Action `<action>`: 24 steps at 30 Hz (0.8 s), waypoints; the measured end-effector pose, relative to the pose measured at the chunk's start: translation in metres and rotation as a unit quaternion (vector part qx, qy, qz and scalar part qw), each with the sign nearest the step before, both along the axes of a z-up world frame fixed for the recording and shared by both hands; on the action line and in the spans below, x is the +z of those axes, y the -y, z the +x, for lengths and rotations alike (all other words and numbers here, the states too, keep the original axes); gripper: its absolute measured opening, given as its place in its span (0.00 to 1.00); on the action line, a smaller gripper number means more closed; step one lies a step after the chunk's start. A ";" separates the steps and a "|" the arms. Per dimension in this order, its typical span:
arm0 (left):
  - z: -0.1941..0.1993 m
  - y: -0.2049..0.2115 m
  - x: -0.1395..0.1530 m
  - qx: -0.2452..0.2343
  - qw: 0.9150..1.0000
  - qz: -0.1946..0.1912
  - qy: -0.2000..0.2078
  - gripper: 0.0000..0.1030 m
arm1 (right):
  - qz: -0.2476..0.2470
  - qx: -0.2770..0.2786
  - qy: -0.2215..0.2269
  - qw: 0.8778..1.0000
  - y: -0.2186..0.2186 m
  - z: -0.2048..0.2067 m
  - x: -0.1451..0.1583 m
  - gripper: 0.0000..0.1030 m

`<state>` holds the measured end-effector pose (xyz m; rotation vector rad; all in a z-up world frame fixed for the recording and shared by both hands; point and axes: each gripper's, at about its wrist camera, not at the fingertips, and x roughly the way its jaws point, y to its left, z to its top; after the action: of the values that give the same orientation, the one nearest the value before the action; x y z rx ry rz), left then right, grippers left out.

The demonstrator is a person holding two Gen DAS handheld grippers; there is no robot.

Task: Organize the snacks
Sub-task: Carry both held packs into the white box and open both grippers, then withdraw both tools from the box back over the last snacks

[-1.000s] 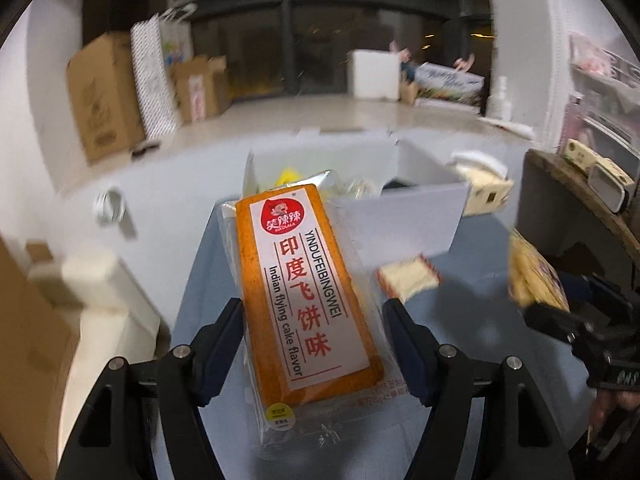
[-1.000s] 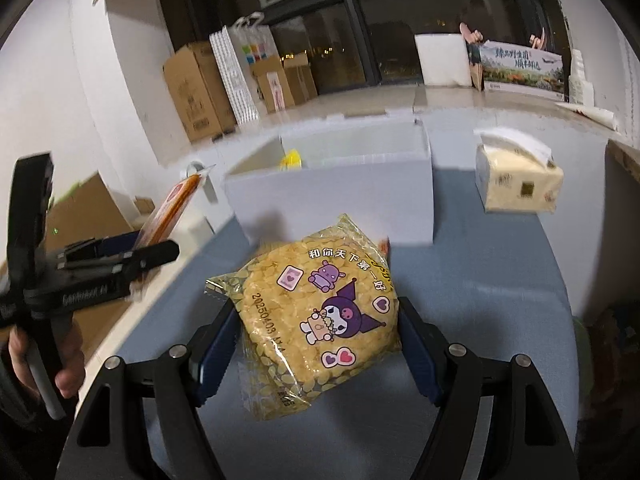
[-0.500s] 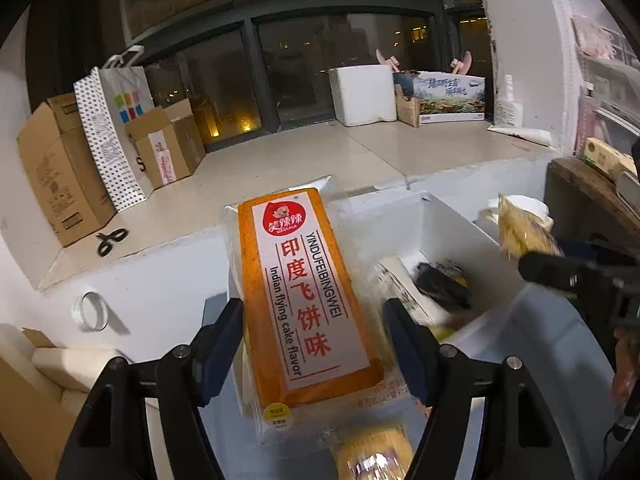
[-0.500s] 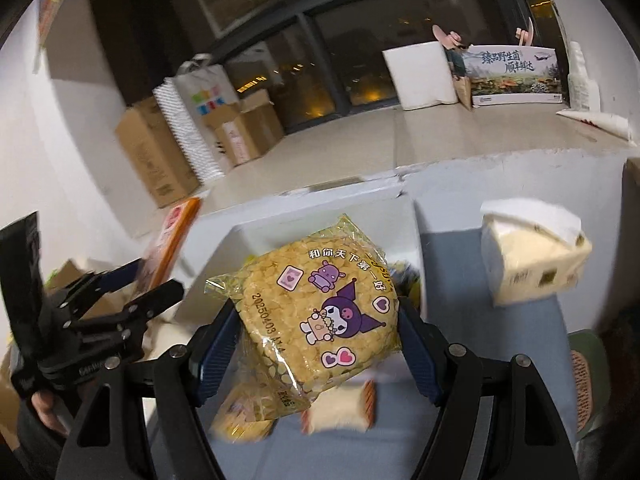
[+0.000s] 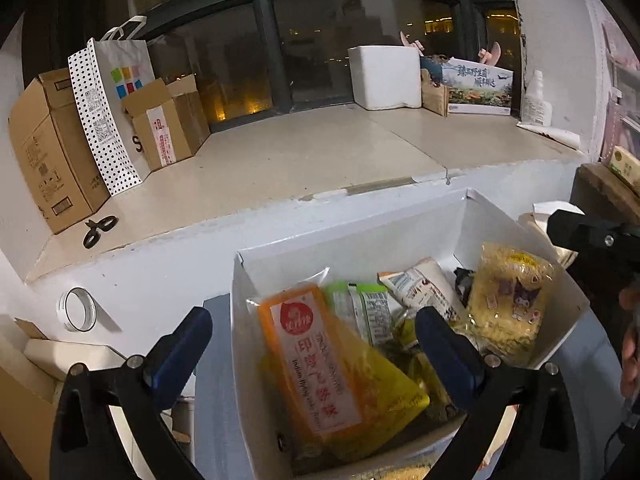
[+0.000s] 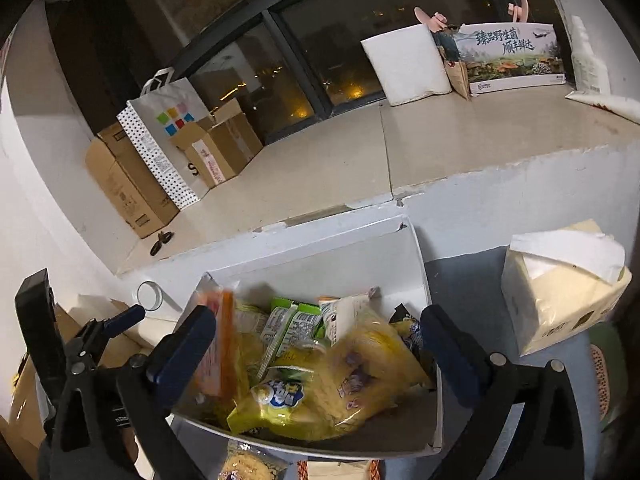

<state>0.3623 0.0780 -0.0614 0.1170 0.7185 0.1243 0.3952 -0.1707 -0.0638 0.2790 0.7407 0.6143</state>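
Snacks in white box (image 5: 400, 232): orange pack (image 5: 316, 360) at left side, yellow pack (image 5: 508, 300) at right. Left gripper (image 5: 312, 344) and right gripper (image 6: 316, 344) above box, both spread wide, holding nothing.

Cardboard boxes (image 5: 44, 152), a dotted paper bag (image 5: 108, 116) and scissors (image 5: 100, 231) sit on the ledge (image 5: 320, 160).

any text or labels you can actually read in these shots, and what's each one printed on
"臻品野生菌 顺丰鲜达": printed box on the window ledge.
"印度飞饼味": orange snack pack in the white box; the English line beneath is too blurred.
"S": open cardboard box.
Green packets, yellow bag, paper bag QR codes: unreadable.
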 end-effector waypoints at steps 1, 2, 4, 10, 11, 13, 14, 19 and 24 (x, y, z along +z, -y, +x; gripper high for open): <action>-0.002 0.001 0.000 -0.002 1.000 0.000 -0.001 1.00 | -0.003 -0.002 -0.002 1.000 0.001 -0.001 -0.002 1.00; -0.005 0.002 0.002 -0.002 1.000 0.000 0.000 1.00 | -0.003 -0.003 -0.002 1.000 0.002 -0.002 -0.002 1.00; -0.012 0.004 0.005 -0.004 1.000 0.000 0.003 1.00 | 0.001 -0.003 0.000 1.000 0.005 -0.006 -0.002 1.00; -0.043 0.010 0.026 -0.012 1.000 -0.021 0.013 1.00 | -0.001 -0.025 0.042 0.999 0.022 -0.029 0.011 1.00; -0.051 0.012 0.029 -0.013 1.000 -0.022 0.016 1.00 | 0.003 -0.023 0.047 0.999 0.025 -0.033 0.014 1.00; -0.070 0.016 0.034 -0.017 0.999 -0.028 0.020 1.00 | 0.010 -0.018 0.055 0.998 0.032 -0.046 0.020 1.00; -0.077 0.018 0.036 -0.017 0.999 -0.031 0.023 1.00 | 0.013 -0.017 0.060 0.998 0.035 -0.052 0.023 1.00; -0.131 0.031 0.038 -0.025 0.998 -0.041 0.039 1.00 | 0.030 0.004 0.090 0.995 0.050 -0.098 0.031 1.00; -0.182 0.037 0.032 -0.031 0.995 -0.081 0.040 1.00 | 0.011 0.004 0.105 0.994 0.063 -0.147 0.019 1.00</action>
<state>0.1805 0.0408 -0.0294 -0.0206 0.6414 0.0110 0.2485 -0.2334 -0.0445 0.2286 0.5336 0.6496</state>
